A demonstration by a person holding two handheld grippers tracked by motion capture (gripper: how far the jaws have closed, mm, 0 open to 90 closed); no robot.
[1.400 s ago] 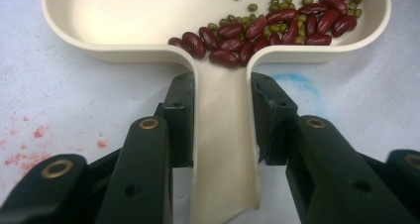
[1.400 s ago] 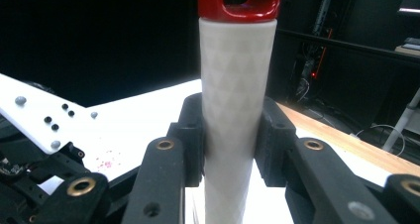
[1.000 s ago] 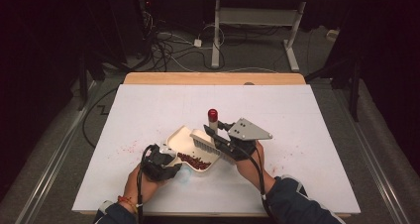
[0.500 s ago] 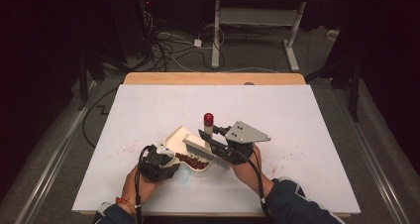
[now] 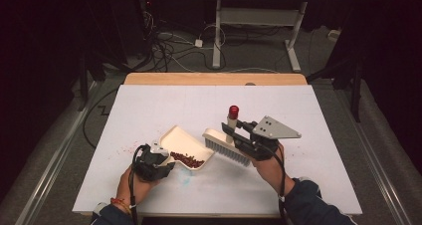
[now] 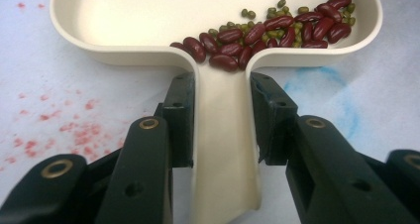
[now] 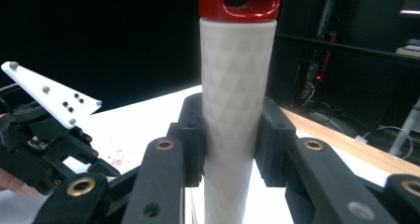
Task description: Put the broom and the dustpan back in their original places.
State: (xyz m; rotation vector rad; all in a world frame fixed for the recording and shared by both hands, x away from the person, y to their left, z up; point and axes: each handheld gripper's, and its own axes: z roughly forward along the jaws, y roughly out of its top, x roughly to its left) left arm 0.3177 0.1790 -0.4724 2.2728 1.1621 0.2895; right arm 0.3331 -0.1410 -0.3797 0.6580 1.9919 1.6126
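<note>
While the left gripper [image 6: 223, 110] clamps the cream handle of the dustpan [image 5: 175, 140], its pads press both sides of that handle. Red kidney beans [image 6: 257, 33] and small green beans [image 6: 277, 11] lie in the dustpan, heaped along the wall nearest the handle and out toward its 2 o'clock corner; the 10 o'clock part of the pan is bare. On the white table [image 5: 149, 105] the dustpan sits near the front edge. At 3 o'clock of it, just beside its rim, the right gripper [image 7: 233, 135] squeezes the pale handle of the brush [image 5: 226, 144], whose red cap [image 5: 233, 110] points up, bristles tilted down.
</note>
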